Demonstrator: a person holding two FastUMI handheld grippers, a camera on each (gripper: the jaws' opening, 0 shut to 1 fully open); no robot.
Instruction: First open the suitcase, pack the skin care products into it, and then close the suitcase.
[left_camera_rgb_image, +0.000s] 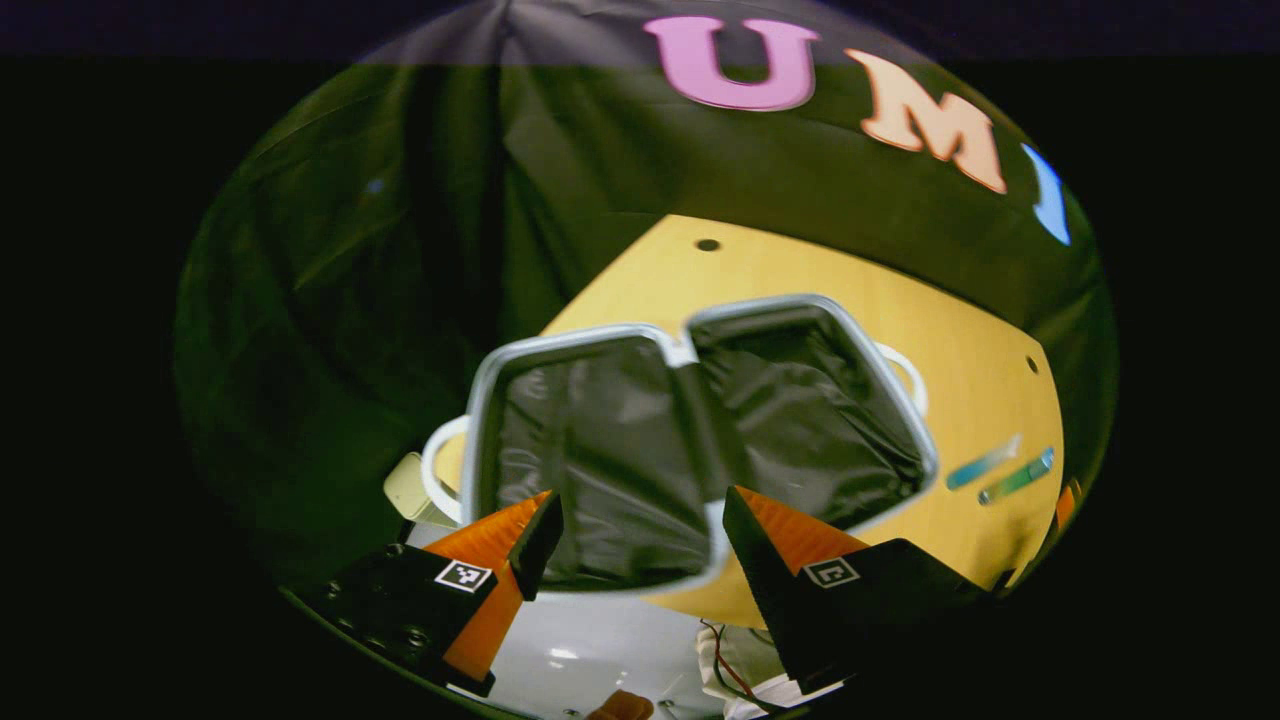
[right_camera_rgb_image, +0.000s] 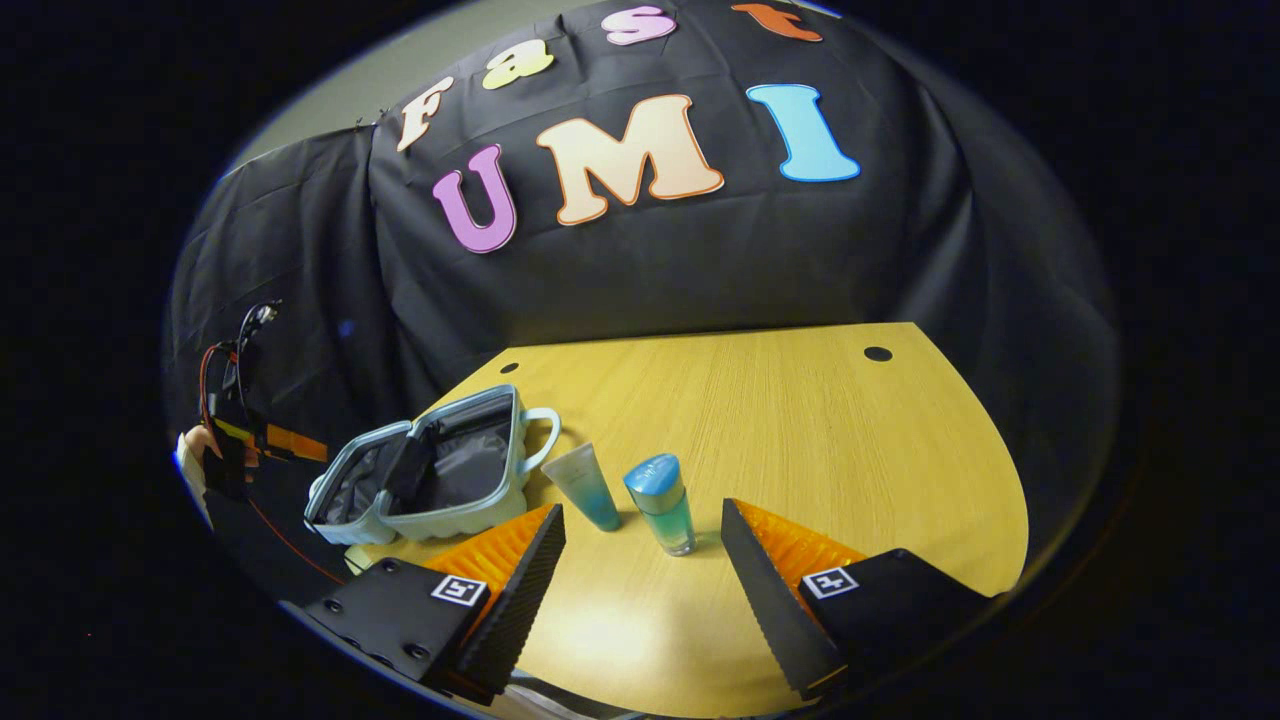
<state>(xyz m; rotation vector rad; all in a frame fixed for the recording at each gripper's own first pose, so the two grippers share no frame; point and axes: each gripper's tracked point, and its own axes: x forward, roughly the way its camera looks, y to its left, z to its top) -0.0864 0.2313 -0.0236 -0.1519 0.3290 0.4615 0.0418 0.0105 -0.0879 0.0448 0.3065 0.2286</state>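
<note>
The pale-rimmed suitcase lies open on the wooden table, both dark-lined halves flat and empty. My left gripper hovers open above its near half, holding nothing. To the suitcase's right lie a tube and a bottle. In the right gripper view the open suitcase sits at the left, with a clear tube and a blue-capped bottle standing beside it. My right gripper is open just in front of the bottle, apart from it.
The table stretches wide to the right and back, with small holes near its far edge. A hand with the other gripper shows at the far left beyond the suitcase. A small beige item lies by the suitcase handle.
</note>
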